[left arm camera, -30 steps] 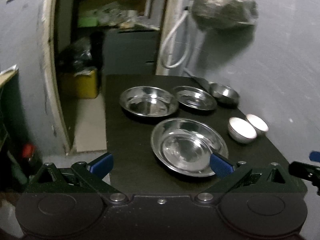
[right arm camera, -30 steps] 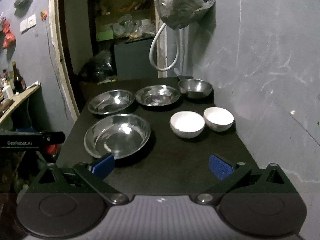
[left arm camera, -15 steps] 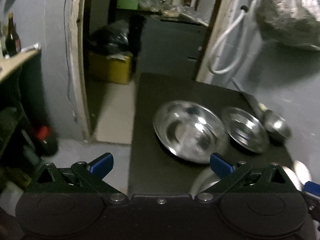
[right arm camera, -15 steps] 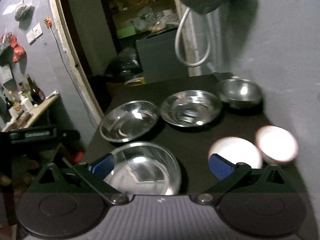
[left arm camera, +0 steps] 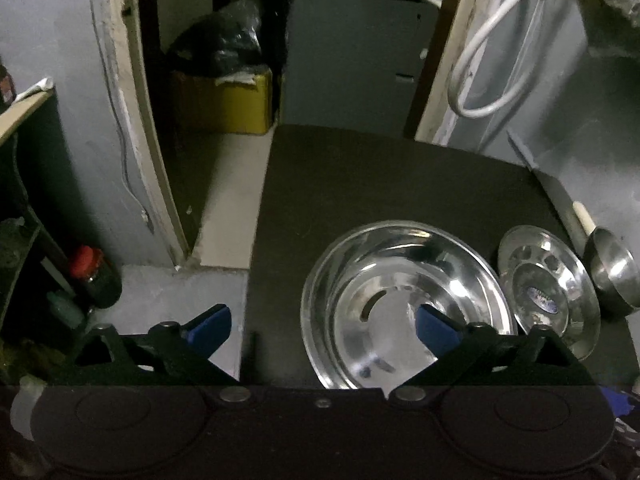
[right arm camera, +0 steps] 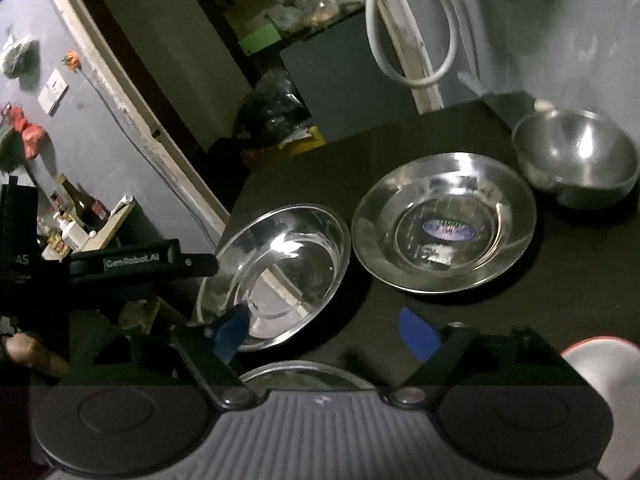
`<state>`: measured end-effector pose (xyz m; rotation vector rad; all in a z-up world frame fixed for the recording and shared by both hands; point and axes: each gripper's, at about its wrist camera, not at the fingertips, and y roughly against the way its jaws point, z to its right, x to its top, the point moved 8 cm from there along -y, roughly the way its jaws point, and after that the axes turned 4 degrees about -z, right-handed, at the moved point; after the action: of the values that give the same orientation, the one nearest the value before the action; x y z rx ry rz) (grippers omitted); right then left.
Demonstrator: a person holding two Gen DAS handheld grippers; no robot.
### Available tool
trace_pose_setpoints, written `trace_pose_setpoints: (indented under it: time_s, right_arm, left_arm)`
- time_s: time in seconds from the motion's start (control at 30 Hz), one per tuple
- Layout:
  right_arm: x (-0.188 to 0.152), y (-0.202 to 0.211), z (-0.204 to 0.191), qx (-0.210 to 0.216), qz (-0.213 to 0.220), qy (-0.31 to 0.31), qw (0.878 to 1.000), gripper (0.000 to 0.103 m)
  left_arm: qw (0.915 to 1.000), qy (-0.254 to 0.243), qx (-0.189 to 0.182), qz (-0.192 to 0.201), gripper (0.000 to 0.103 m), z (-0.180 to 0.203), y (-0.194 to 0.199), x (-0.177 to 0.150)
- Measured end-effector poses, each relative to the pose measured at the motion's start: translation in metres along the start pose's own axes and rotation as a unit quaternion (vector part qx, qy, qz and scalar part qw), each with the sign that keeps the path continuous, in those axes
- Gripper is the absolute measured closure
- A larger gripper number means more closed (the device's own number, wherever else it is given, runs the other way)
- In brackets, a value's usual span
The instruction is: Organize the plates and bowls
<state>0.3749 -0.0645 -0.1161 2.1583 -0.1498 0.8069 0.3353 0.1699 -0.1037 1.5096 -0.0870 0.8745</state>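
my left gripper (left arm camera: 324, 322) and right gripper (right arm camera: 326, 330) are both closing, wide and holding nothing, over the shiny round steel plate (left arm camera: 404, 304) on the black table (left arm camera: 360, 184).

Left gripper (left arm camera: 322, 322), seen from its own wrist camera: pitched steeply downward, its two blue-padded fingers (left arm camera: 434, 328) spread wide with the jaws closing, the pads pressing on nothing. Right gripper (right arm camera: 324, 330), seen from its own wrist camera: tilted downward at a shallower angle and rolled slightly, blue-padded fingers (right arm camera: 416, 332) somewhat less widely spread, jaws likewise closing without gripping anything. The black body of the left gripper also shows at the left edge of the right wrist view.
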Motion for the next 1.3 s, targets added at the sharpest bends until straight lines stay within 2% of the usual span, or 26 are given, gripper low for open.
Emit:
trace_pose_setpoints:
  time_s: [0.07, 0.33, 0.37, 0.43, 0.67, 0.8, 1.03, 1.3]
  right_arm:
    - [0.001, -0.008, 0.001, 0.011, -0.002, -0.01, 1.0, 0.022]
    - [0.004, -0.034, -0.003, 0.042, -0.017, -0.027, 0.999, 0.05]
    - [0.004, -0.037, -0.004, 0.043, -0.019, -0.028, 0.998, 0.053]
    - [0.006, -0.042, -0.004, 0.043, -0.021, -0.032, 0.998, 0.062]
    - [0.01, -0.055, 0.005, 0.026, -0.029, -0.041, 0.998, 0.084]
    - [0.01, -0.055, 0.006, 0.019, -0.027, -0.028, 0.999, 0.085]
    - [0.007, -0.034, -0.006, -0.001, 0.001, 0.012, 1.0, 0.085]
    - [-0.001, 0.011, -0.022, -0.017, 0.033, 0.032, 0.999, 0.085]
  left_arm:
    - [1.0, 0.0, -0.003, -0.009, 0.012, 0.004, -0.007, 0.0]
    - [0.9995, 0.023, -0.005, -0.022, 0.037, 0.007, -0.016, -0.006]
    - [0.9993, 0.026, -0.005, -0.024, 0.04, 0.007, -0.017, -0.007]
    - [0.9991, 0.031, -0.006, -0.03, 0.055, 0.007, -0.021, -0.007]
    - [0.9989, 0.034, 0.001, -0.034, 0.074, -0.001, -0.027, -0.008]
    - [0.999, 0.03, -0.003, -0.033, 0.086, -0.005, -0.022, -0.012]
    - [0.9998, 0.003, -0.014, -0.015, 0.087, 0.001, -0.004, -0.025]
    - [0.9988, -0.031, -0.036, 0.015, 0.087, 0.016, 0.04, -0.037]
